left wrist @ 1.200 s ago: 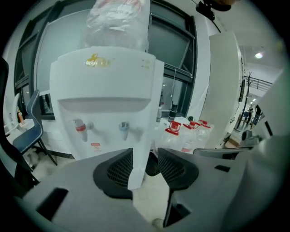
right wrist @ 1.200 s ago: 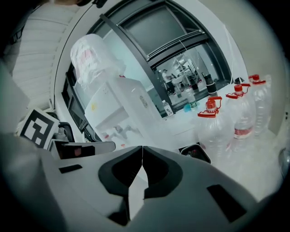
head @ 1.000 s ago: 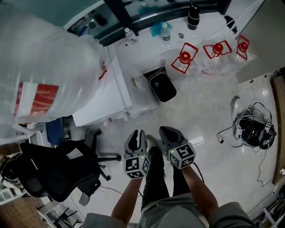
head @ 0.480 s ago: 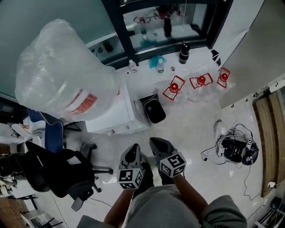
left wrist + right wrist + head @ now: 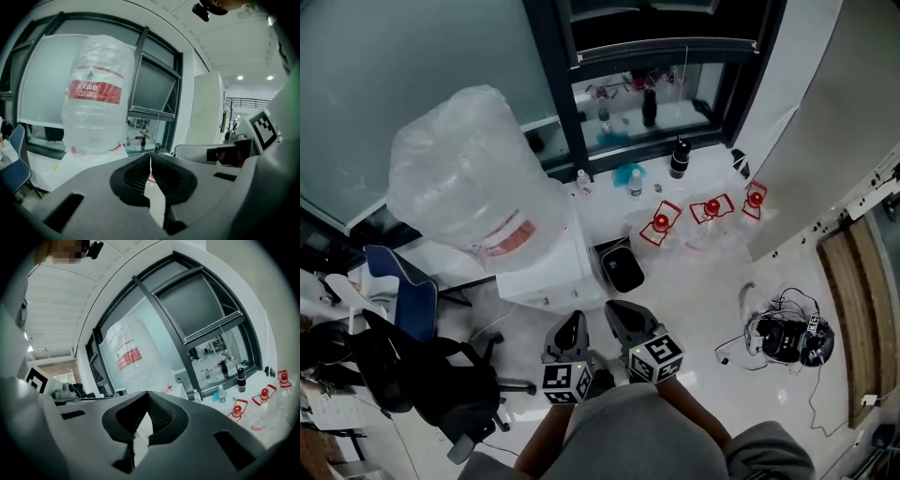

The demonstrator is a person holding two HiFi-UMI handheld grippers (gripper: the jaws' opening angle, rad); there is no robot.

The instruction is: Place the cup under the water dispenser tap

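a person stands over the dispenser (image 5: 546, 272), its big wrapped bottle (image 5: 473, 173) on top. both tools are held close to the body and point toward it. the left gripper (image 5: 574, 321) has its jaws closed tip to tip with nothing between them. the right gripper (image 5: 619, 311) is the same, fingers together and empty. the cup appears in no view: not in either gripper, not on the floor by the bin (image 5: 623, 267), not among the spare bottles (image 5: 705, 214). the tap is hidden too, since the bottle and the dispenser's top block the front from above. the scene therefore fits two stages: the cup waits somewhere out of frame to be fetched, or it already sits under the tap and the hands are clear of it. either way, the next thing needed is a view of the dispenser's front, low enough to show the tap and what stands beneath it.
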